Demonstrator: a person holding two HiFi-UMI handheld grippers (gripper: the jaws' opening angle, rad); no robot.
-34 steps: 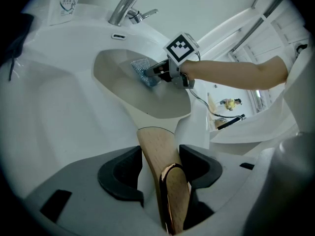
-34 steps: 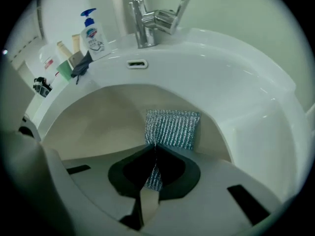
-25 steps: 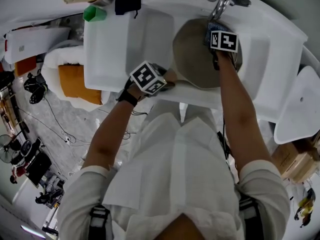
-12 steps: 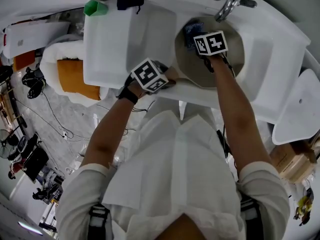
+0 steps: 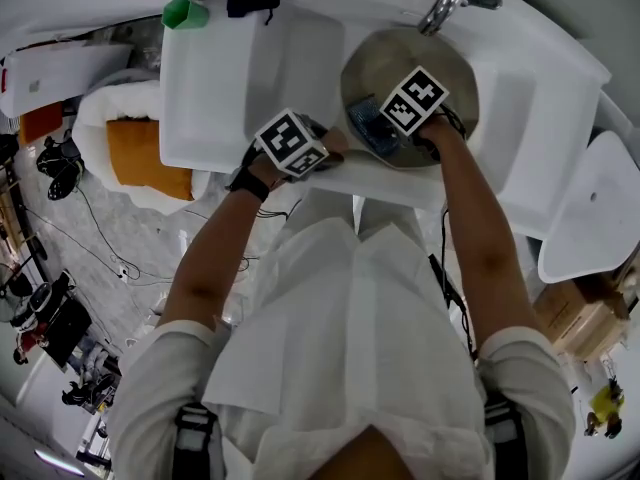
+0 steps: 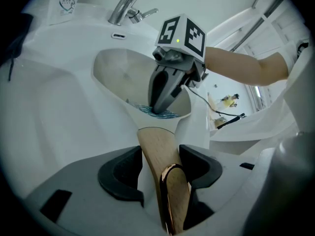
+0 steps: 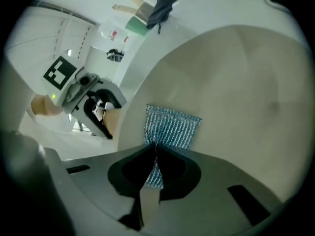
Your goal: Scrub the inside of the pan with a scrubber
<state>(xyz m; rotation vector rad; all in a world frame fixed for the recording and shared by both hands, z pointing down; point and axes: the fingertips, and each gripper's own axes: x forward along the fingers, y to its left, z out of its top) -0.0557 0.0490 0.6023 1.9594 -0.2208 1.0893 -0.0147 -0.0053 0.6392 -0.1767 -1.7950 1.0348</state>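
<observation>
Inside pan, scrubber within right gripper

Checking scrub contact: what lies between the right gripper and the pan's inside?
The blue scrubber: the right gripper pinches it, and it spreads over the pan wall. The right gripper view shows this.

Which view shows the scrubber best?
Right gripper view: the blue mesh scrubber sits in the centre, pinched between the right gripper's fingers and lying against the pan's inner wall. Head view shows only a blue patch beside the marker cube; left gripper view shows only a thin strip under the right gripper.
</observation>
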